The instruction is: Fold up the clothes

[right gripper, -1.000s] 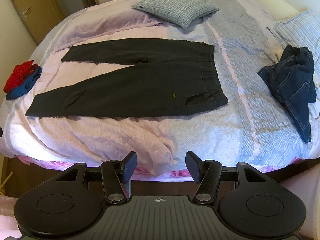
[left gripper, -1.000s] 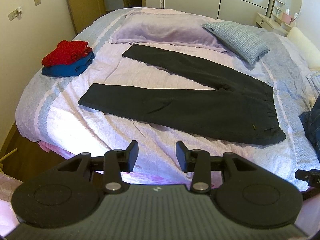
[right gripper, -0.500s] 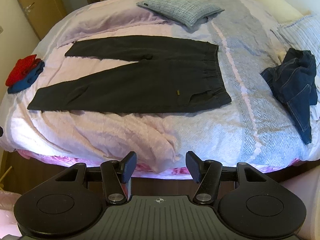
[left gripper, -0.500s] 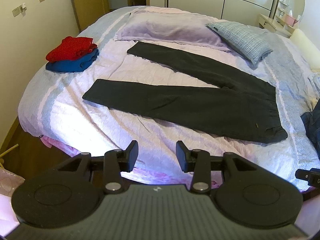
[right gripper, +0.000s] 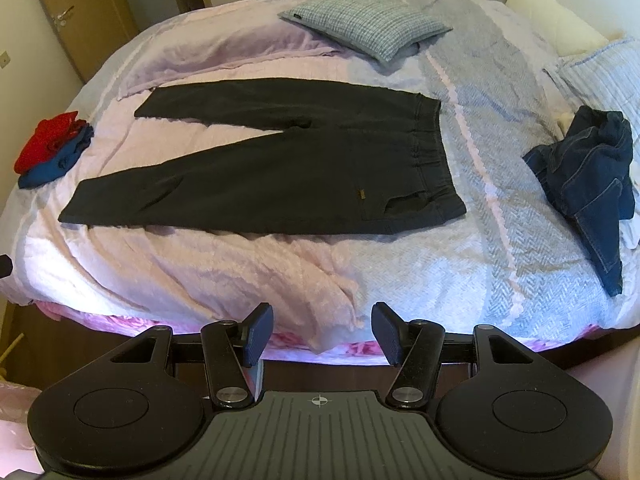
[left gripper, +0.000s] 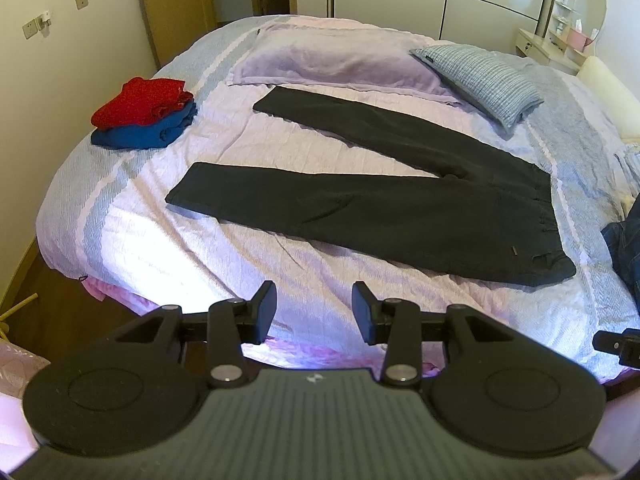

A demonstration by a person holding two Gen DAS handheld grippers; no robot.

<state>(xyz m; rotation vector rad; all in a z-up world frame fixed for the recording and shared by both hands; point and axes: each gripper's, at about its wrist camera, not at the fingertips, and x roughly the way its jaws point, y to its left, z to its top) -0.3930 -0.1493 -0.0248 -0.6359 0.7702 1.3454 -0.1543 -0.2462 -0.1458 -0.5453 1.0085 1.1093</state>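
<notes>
You've got the bed [left gripper: 132,248] filling most of both views, with a lilac-and-blue cover on it. The black trousers [left gripper: 400,216] are laid flat across the middle, legs splayed in a V toward the left, waistband to the right. A pile of dark jeans [right gripper: 592,176] sits crumpled well off to the right, and the checked pillow [right gripper: 368,24] is up at the far side. Far left there's a red-on-blue folded stack [left gripper: 144,114]. Your left gripper [left gripper: 314,306] and right gripper [right gripper: 322,330] both hang at the near edge of the bed – fingers spread wide, holding nothing.
</notes>
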